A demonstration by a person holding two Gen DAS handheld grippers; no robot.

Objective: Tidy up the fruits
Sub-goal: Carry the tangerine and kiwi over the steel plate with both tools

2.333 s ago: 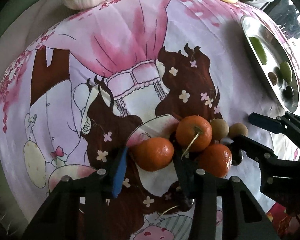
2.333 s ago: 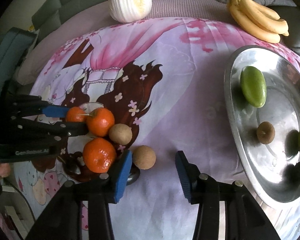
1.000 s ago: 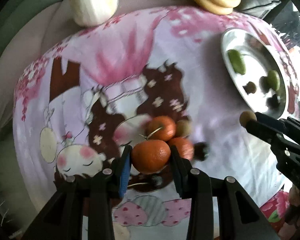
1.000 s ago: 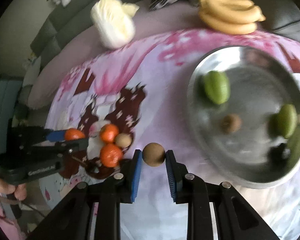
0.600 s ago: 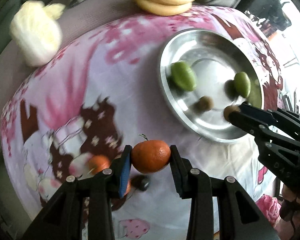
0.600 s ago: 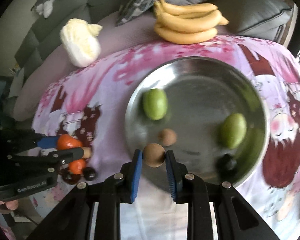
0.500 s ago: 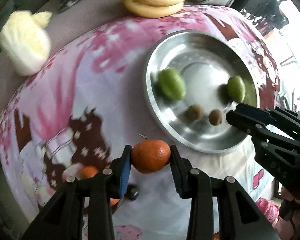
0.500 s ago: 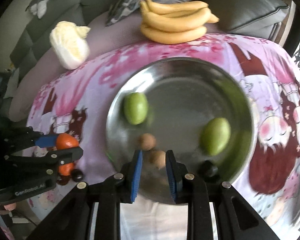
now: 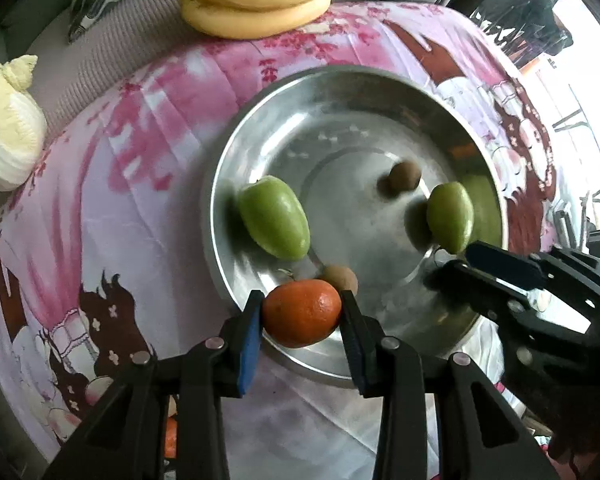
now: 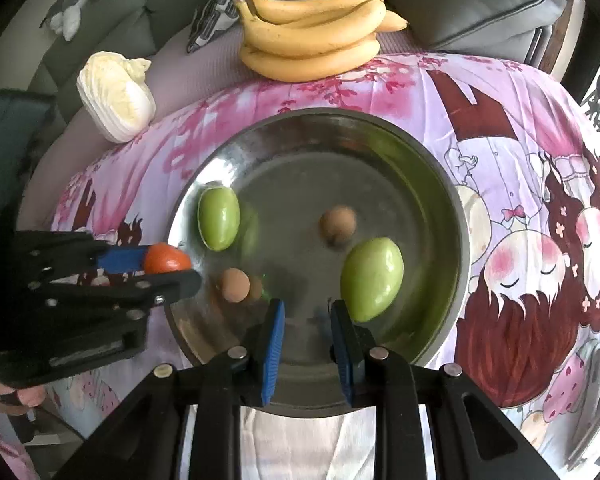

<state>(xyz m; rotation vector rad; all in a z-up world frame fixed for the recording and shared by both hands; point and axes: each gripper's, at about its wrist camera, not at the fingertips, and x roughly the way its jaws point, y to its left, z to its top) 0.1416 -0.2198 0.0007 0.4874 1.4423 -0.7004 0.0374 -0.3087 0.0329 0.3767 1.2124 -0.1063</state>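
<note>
The round orange tangerine (image 9: pixel 301 313), clamped in the left claw (image 9: pixel 300 316), has been carried over the round steel tray (image 9: pixel 260 128); the right claw (image 10: pixel 306 320) is now empty and narrowly parted, its small brown fruit (image 10: pixel 337 225) released.

Pink cartoon-print cloth (image 10: pixel 512 184), steel basin (image 10: pixel 458 216), bananas (image 10: pixel 312 44), cabbage (image 10: pixel 114 98) at edge

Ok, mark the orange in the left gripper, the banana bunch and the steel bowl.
orange (image 9: pixel 300 312): left wrist view, middle of its peel between the pads.
banana bunch (image 10: pixel 312 40): right wrist view, middle of the bunch.
steel bowl (image 10: pixel 392 128): right wrist view, far rim.
</note>
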